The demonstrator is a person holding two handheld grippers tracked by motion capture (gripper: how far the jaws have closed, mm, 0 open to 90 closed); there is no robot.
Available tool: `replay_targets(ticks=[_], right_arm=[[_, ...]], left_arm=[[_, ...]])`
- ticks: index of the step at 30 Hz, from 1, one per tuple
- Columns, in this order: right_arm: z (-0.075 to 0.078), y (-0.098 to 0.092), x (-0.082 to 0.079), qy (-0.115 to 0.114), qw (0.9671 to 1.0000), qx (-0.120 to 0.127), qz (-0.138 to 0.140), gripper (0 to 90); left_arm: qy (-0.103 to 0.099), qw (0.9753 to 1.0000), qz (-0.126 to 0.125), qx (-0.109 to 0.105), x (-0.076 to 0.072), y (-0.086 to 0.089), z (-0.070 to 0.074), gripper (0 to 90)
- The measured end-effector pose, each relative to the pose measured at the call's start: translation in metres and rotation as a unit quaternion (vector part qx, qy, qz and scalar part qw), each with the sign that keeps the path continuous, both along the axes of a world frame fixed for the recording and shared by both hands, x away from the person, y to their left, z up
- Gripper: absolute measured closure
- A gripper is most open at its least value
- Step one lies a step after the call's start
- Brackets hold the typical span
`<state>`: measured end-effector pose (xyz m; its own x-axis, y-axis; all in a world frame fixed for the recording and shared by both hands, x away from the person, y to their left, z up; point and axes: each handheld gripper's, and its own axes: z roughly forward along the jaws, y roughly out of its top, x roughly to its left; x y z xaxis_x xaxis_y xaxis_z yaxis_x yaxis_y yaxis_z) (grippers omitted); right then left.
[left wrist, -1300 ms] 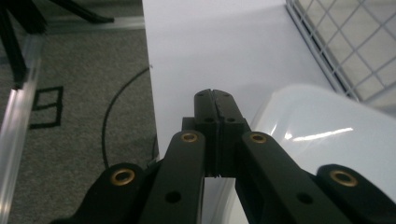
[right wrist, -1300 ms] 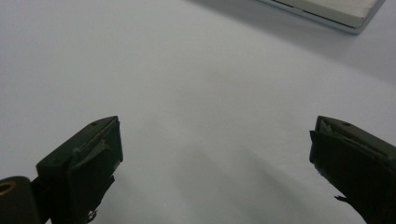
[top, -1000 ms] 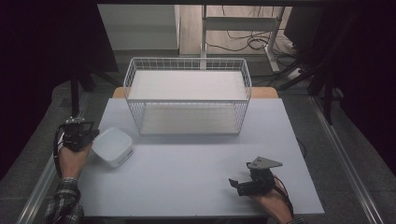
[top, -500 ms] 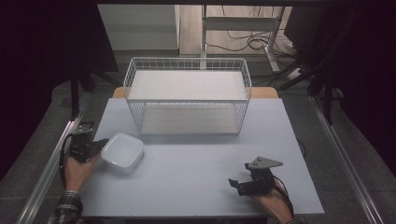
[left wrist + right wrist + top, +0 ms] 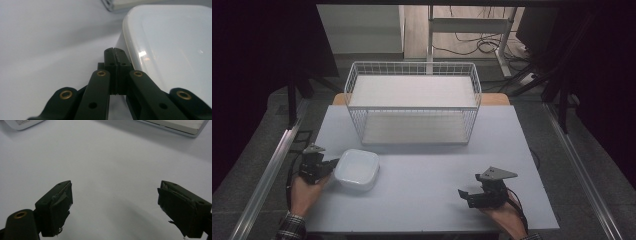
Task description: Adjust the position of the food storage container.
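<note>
Left gripper (image 5: 328,165) sits at the white container's (image 5: 357,169) left edge on the table (image 5: 422,195), wire basket (image 5: 412,107) beyond; right gripper (image 5: 469,195) rests well apart. Left gripper view — jaws pressed together beside the container (image 5: 172,50), touching its wall, apparently pinching nothing. Right gripper view — jaws spread wide, empty.

The left gripper's (image 5: 115,53) two black jaws rise from the bottom centre of the frame, pressed together with just a thin seam between their tips. Brass-coloured rivets dot the black linkage arms at lower left and lower right. Touching the right side of the jaw tips is a glossy white rounded-corner plastic container (image 5: 172,47), covering the right half. A pale grey-white tabletop (image 5: 50,42) spreads across the left. A white board edge (image 5: 120,3) crosses the top centre.
</note>
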<state>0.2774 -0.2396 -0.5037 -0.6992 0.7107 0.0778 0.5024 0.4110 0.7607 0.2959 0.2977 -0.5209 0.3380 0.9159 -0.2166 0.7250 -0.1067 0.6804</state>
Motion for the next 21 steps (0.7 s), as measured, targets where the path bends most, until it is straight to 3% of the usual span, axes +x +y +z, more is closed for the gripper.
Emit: replay_targets(ticks=[12, 21], right_arm=[[0.000, 0.003, 0.000, 0.002, 0.9999, -0.012, 0.004, 12.8], [0.000, 0.003, 0.001, -0.004, 0.9996, -0.026, 0.012, 18.0]], left_arm=[[0.003, 0.9992, -0.037, -0.013, -0.011, -0.028, 0.002, 90.0], [0.000, 0.9964, -0.082, -0.022, -0.012, -0.065, 0.004, 90.0]])
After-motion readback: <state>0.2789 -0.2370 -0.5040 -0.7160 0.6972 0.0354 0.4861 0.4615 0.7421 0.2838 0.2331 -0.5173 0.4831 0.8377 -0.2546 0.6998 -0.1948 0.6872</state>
